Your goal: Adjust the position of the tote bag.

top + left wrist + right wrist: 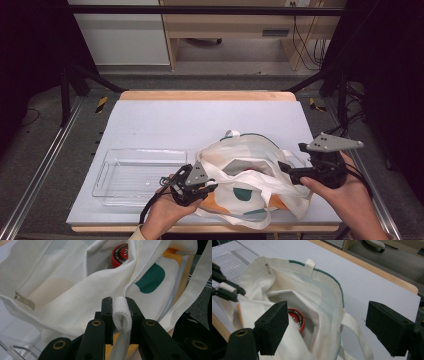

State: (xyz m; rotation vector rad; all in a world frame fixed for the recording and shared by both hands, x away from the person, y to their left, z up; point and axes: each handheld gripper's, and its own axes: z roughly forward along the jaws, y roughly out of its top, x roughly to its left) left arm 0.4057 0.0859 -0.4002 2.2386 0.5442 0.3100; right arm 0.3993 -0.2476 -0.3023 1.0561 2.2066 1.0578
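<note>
Jaws of the left gripper [121, 315] are pinched tight on a folded white strap [121, 312] of the tote bag [250, 182], and that hold seems meant to keep the near side of the bag pulled back so its mouth stays open. Those of the right gripper [327, 327] stand spread wide with nothing between them, hanging just above the opening, one pad over the cloth and the other out over the bare table [367, 285]. Down inside the bag, half tucked under a fold of the lining, sits a jar with a red lid [297, 318]; from the left gripper view the same red lid [120, 255] peeks out behind the front panel. My guess is that the open hand is lining up to reach in for it. The bag itself slumps on the near right part of the table, printed with green and orange patches, its other handle trailing toward the right edge. Just to its left lies a clear plastic tray [135, 172], likely where the contents are meant to go.
</note>
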